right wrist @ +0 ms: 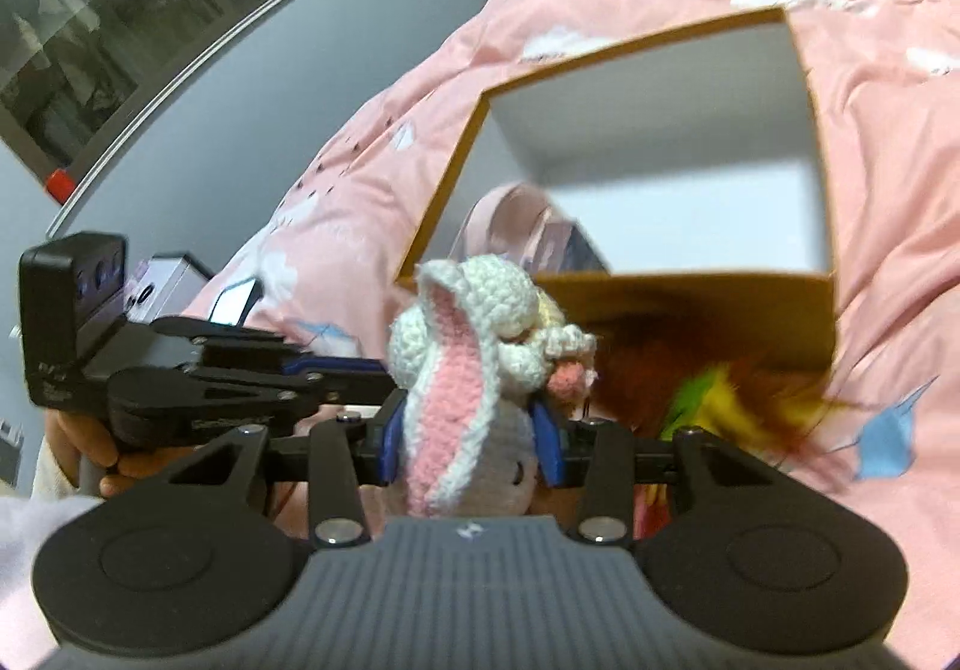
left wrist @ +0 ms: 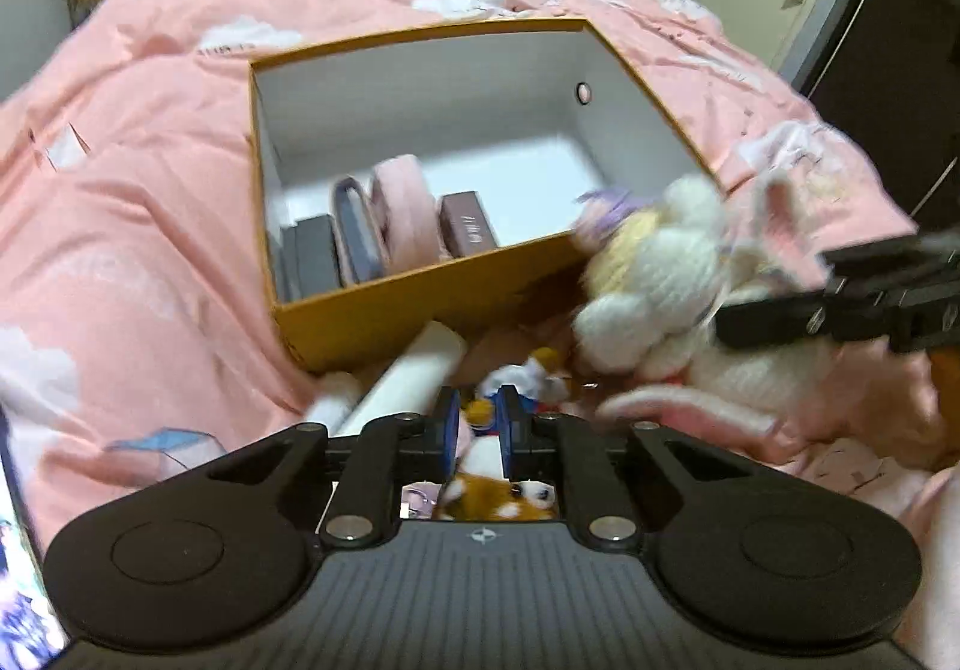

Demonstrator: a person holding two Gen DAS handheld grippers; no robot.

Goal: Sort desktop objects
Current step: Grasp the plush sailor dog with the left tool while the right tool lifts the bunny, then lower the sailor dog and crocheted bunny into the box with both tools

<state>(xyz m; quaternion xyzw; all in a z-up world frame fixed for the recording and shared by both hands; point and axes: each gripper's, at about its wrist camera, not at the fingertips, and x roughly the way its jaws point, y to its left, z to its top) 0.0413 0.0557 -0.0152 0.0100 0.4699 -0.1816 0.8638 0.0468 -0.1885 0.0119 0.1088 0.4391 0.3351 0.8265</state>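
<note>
Crocheted rabbit (right wrist: 465,412) clamped between the right gripper (right wrist: 471,445) pads just before the yellow box (right wrist: 708,310) on the pink bedcover (right wrist: 888,141), while the left gripper (left wrist: 480,430) pinches a small plush toy (left wrist: 480,418).

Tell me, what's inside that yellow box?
The yellow box holds a pink pouch, a dark blue-rimmed case, a brown carton and grey boxes. Its near wall hides their lower parts.
</note>
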